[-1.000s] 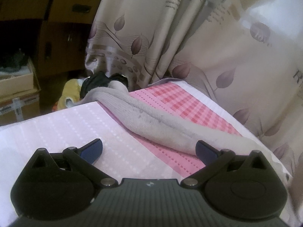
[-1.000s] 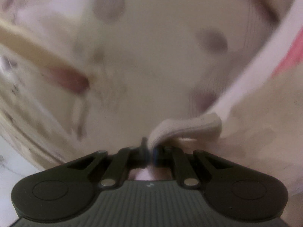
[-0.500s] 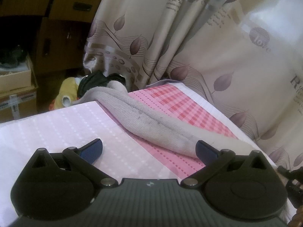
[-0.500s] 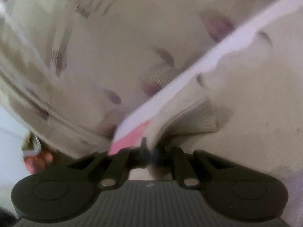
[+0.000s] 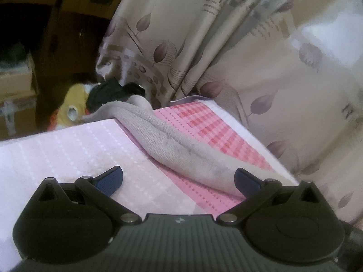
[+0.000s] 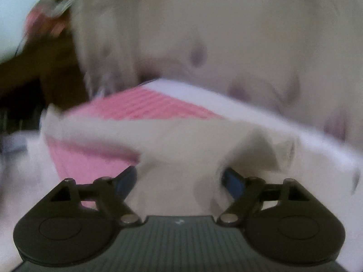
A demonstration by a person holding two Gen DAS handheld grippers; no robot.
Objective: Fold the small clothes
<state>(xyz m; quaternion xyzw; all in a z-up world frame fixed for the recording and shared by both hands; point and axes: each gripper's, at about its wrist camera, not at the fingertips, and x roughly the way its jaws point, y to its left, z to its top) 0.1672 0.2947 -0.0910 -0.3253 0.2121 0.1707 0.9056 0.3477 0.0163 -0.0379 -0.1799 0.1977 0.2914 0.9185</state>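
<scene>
Grey knit sock [image 5: 174, 145] lies on the pink sheet [image 5: 74, 154], stretched long. From the left gripper [image 5: 179, 179] its long axis runs from beside the right pad [image 5: 246, 181] away and to the left, ending at the sheet's far edge, where the far end drapes over. A crease runs lengthwise down its middle. Near end touches or nearly touches the right pad; cannot tell which. Left gripper jaws stand wide, nothing between the pads but bare sheet.

Right view is blurred. Right gripper [image 6: 180, 180] jaws have just been opening and now stand wide; sock [image 6: 177, 158] cloth lies between the pads [image 6: 126, 180], not pressed by them. From here the sock spreads crosswise ahead of the fingers.

Surroundings: red-check band [image 5: 204, 127] of the sheet just beyond the sock, right of its axis. Leaf-print curtain [image 5: 249, 56] hangs behind the bed edge. Dark bundle [image 5: 113, 93] sits just past the sock's far end, a yellow item [image 5: 72, 104] left of it. Brown cabinet [image 5: 74, 13] and cardboard box [image 5: 15, 83] far left.
</scene>
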